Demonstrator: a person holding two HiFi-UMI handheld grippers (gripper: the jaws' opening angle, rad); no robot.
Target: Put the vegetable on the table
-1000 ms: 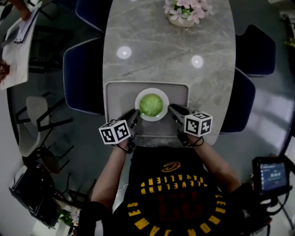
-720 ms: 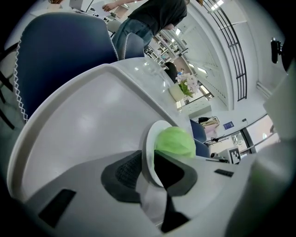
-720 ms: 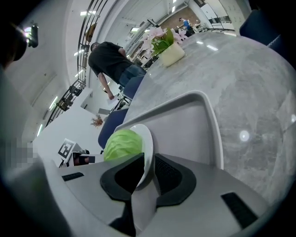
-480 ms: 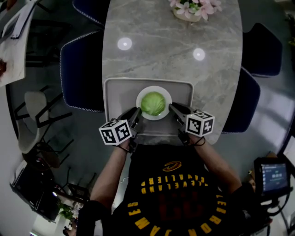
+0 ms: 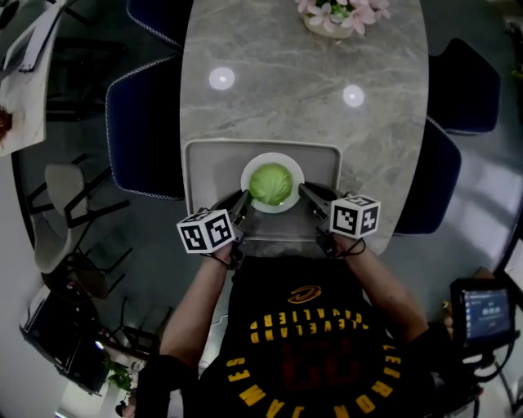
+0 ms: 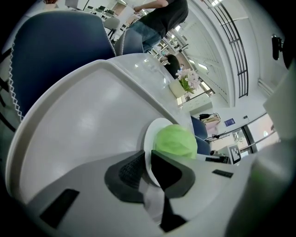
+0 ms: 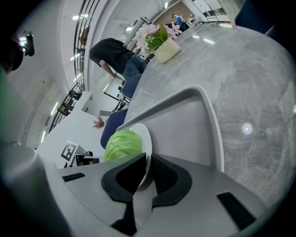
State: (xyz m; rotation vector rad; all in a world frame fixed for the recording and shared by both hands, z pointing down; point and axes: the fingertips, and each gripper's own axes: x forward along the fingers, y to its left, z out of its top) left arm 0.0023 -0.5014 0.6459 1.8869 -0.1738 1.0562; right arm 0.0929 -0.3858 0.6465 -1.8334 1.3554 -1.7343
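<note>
A round green cabbage [image 5: 271,183] lies on a small white plate [image 5: 248,174], which sits over the middle of a grey tray [image 5: 212,167] at the near end of the marble table [image 5: 302,73]. My left gripper [image 5: 243,202] is shut on the plate's left rim, and my right gripper [image 5: 305,193] is shut on its right rim. In the left gripper view the plate's edge [image 6: 150,139] runs between the dark pads, with the cabbage [image 6: 175,141] just beyond. The right gripper view shows the same grip, the plate rim [image 7: 145,134] beside the cabbage [image 7: 122,144]. Whether the plate rests on the tray is unclear.
A pot of pink flowers [image 5: 335,12] stands at the table's far end. Dark blue chairs [image 5: 143,131] flank the table on both sides. Bare marble [image 7: 249,92] lies to the right of the tray's raised rim [image 7: 215,129]. A person stands in the background [image 7: 113,55].
Only the head camera has shifted slightly. Both grippers hold the plate in the same place over the tray.
</note>
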